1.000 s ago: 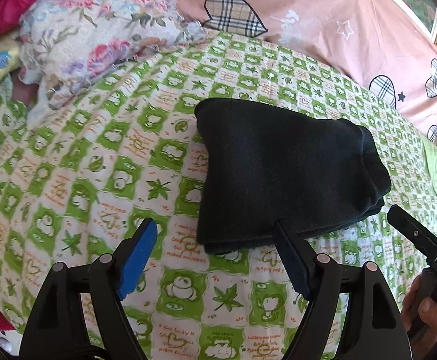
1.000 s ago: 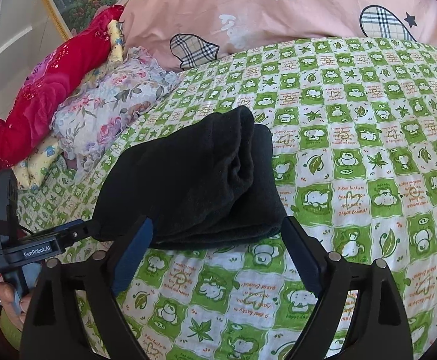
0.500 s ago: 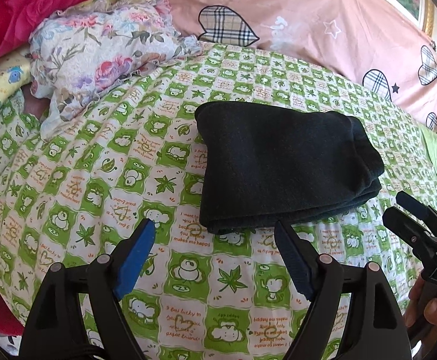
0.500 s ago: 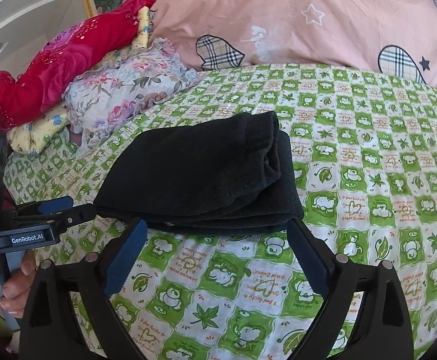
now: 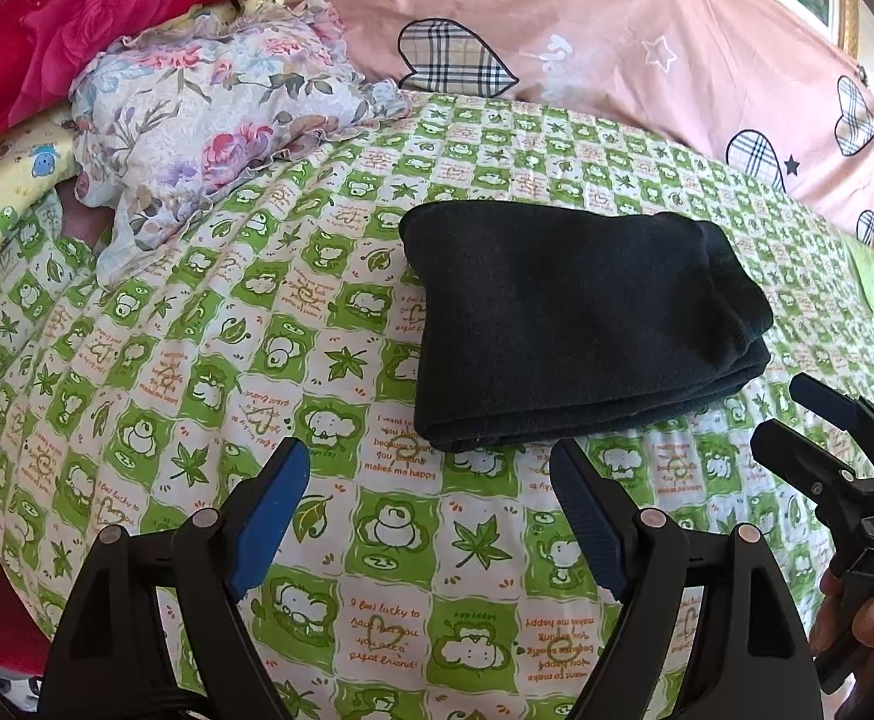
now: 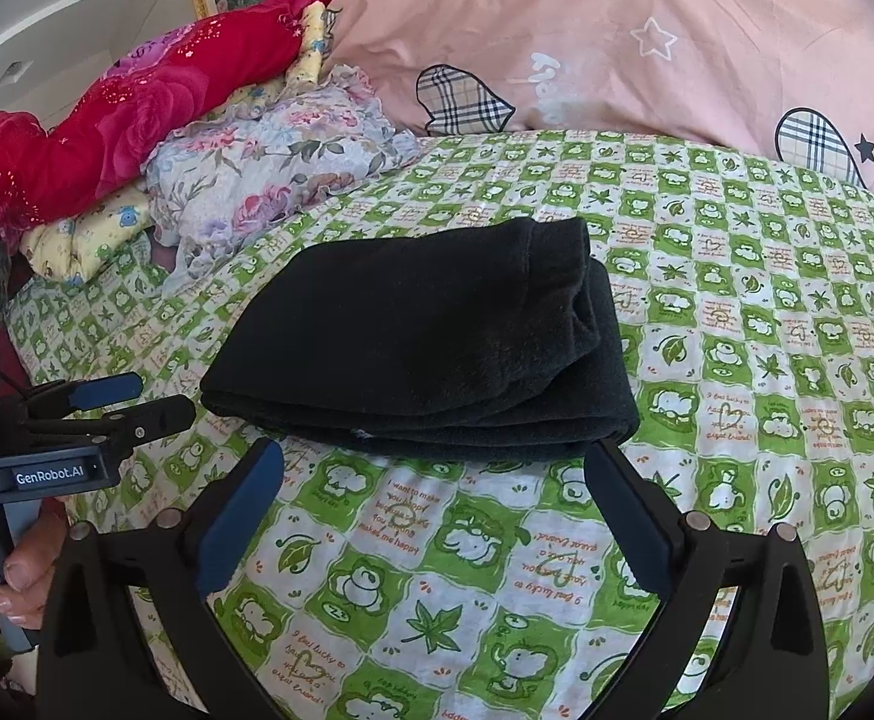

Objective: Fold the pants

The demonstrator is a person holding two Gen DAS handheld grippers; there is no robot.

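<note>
On the bedsheet (image 5: 377, 540) lie folded pants (image 5: 574, 324); both grippers' fingers (image 5: 269, 516) apart

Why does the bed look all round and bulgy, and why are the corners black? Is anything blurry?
Left wrist view: the fisheye lens bends the green checked sheet into a dome, and its round edge blackens the corners. The black pants look sharp in bright, even light. Right wrist view: same bulge and dark corners; the pants show little detail, and nothing looks blurred.
</note>
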